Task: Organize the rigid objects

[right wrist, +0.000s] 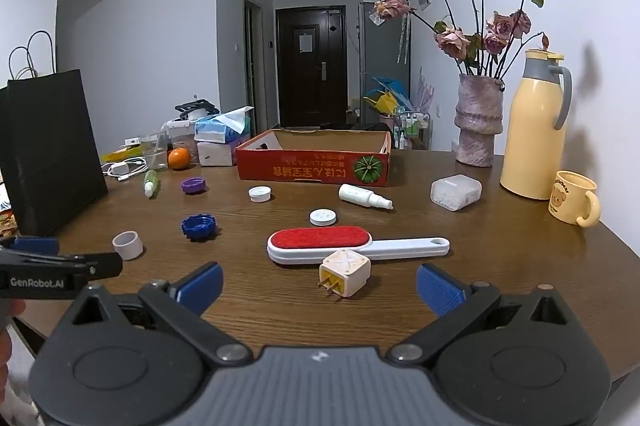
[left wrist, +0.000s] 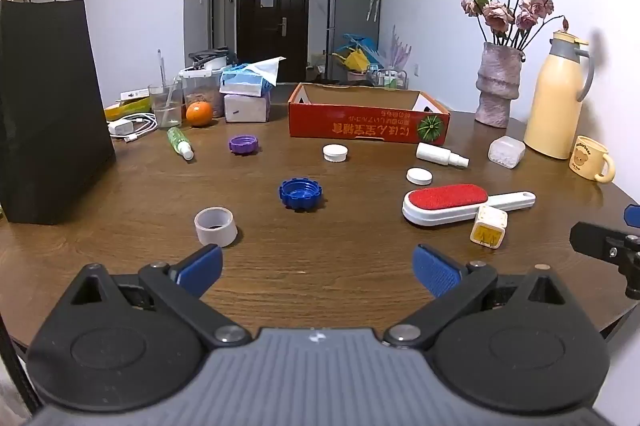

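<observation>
Small rigid objects lie scattered on a brown wooden table (left wrist: 320, 282). An open red cardboard box (left wrist: 368, 124) stands at the back. In front of it lie a blue cap (left wrist: 300, 194), a purple cap (left wrist: 243, 145), a white cap (left wrist: 335, 152), a white disc (left wrist: 419, 176), a tape roll (left wrist: 215, 226), a red lint brush (left wrist: 460, 203), a plug adapter (left wrist: 489, 232) and a white spray bottle (left wrist: 440, 154). My left gripper (left wrist: 318, 268) is open and empty above the near edge. My right gripper (right wrist: 320, 284) is open and empty, with the plug adapter (right wrist: 344, 272) just ahead between its fingers.
A black paper bag (left wrist: 48, 106) stands at the left. A vase of dried roses (left wrist: 498, 86), a yellow thermos jug (left wrist: 556, 102) and a mug (left wrist: 592, 159) stand at the right. An orange (left wrist: 199, 114), a glass, cables and tissue packs crowd the back left.
</observation>
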